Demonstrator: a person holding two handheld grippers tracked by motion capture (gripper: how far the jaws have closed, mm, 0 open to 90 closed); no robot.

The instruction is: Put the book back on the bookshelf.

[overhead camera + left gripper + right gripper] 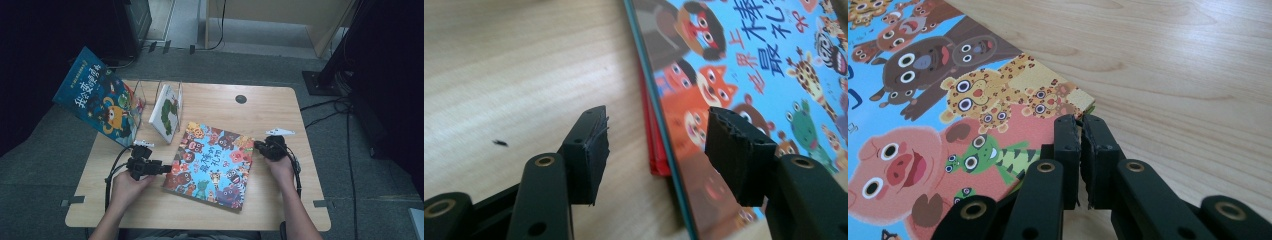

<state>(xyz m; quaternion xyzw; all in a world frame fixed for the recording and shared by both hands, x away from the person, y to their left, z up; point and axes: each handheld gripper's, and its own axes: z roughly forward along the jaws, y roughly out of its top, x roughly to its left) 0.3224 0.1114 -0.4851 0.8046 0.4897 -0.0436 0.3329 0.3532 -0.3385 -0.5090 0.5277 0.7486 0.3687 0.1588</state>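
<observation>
A colourful picture book (212, 165) with cartoon animals lies flat in the middle of the wooden table (280, 110). My left gripper (166, 168) is at the book's left edge. In the left gripper view its jaws (656, 135) stand open, one over the bare table, the other over the book (744, 55) cover, with the edge running between them. A red edge (651, 145) shows under the book. My right gripper (260, 146) is at the book's far right corner. In the right gripper view it (1080, 122) is shut, tips against the book (948, 100) edge, with nothing between them.
A wire rack (160, 92) at the table's back left holds a white book (167, 112) upright. A blue book (97, 95) leans against the rack's left side and overhangs the table. A dark round hole (241, 99) sits near the back edge. Cables lie on the floor to the right.
</observation>
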